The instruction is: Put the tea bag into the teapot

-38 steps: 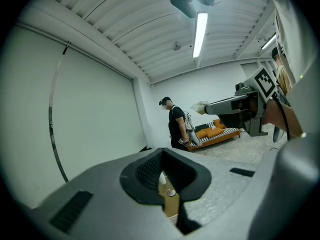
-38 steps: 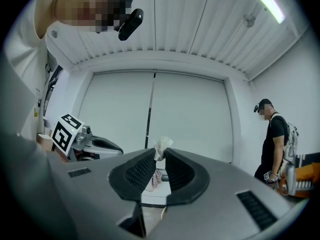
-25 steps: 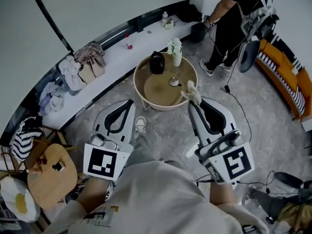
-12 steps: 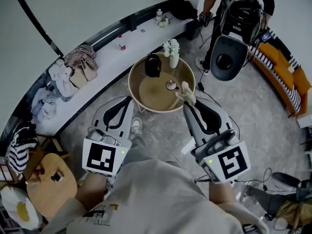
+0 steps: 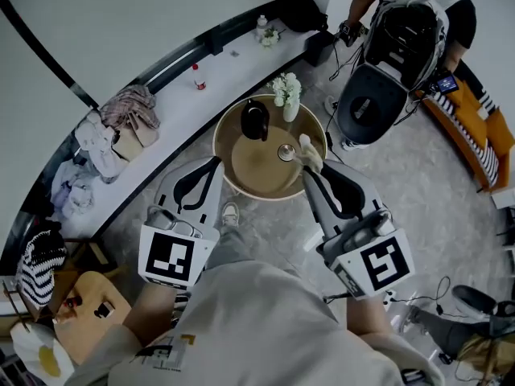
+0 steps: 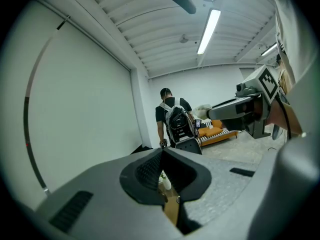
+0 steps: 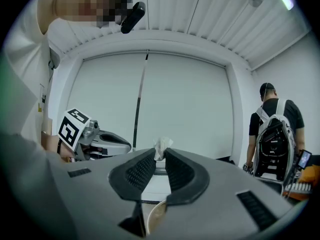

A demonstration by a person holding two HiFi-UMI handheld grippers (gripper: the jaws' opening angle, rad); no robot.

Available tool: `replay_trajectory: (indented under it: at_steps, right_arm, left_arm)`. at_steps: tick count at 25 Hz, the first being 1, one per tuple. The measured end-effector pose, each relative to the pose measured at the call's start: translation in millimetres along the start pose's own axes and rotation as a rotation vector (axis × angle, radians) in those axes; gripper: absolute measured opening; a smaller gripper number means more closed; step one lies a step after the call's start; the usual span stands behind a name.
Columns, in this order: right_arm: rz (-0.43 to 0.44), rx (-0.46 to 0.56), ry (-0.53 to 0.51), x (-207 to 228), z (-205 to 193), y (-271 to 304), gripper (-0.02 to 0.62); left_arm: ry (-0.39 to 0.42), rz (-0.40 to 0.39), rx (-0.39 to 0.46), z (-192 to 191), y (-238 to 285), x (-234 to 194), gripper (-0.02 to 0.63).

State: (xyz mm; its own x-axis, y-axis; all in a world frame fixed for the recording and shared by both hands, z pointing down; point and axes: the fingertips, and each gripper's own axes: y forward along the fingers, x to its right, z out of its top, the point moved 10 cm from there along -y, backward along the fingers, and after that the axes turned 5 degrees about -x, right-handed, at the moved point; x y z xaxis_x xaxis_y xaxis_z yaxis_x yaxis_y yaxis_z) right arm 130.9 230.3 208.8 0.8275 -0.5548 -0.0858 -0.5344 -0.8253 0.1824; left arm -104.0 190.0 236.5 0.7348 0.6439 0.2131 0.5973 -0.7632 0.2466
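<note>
- The room has a grey speckled floor and pale walls, with a long white ledge (image 5: pixel 183 109) curving along the wall and heaped clothes (image 5: pixel 121 127) on it.
- An orange sofa (image 5: pixel 476 129) stands at the right edge, and a person with a black backpack (image 5: pixel 402 30) stands at the upper right.
- A round table (image 5: pixel 256 167) with a tan top sits ahead of the person holding the grippers.
- On its far side stands the black teapot (image 5: pixel 255 121), with a white vase of flowers (image 5: pixel 289 103) just beside it to the right.
- A small round metal dish (image 5: pixel 286 152) lies nearer the middle.
- The right gripper (image 5: pixel 308 170) reaches over the table's near right edge, its jaws pinched on the tea bag (image 5: pixel 311 153).
- In the right gripper view the pale, crumpled bag (image 7: pixel 162 147) sticks up from between the jaw tips.
- The tea bag hangs over the table, to the right of the teapot and apart from it.
- The left gripper (image 5: pixel 214 164) is held off the table's near left edge.
- Its own view shows its jaws (image 6: pixel 162 154) brought together at the tips with nothing between them.
</note>
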Motion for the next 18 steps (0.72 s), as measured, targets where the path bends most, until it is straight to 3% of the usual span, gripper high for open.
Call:
replay_trajectory:
  at_steps: [18]
  right_arm:
    - [-0.070,-0.124,0.017,46,29,178,0.058]
  left_arm:
    - [0.002,-0.123,-0.049,-7,114,-159,0.008]
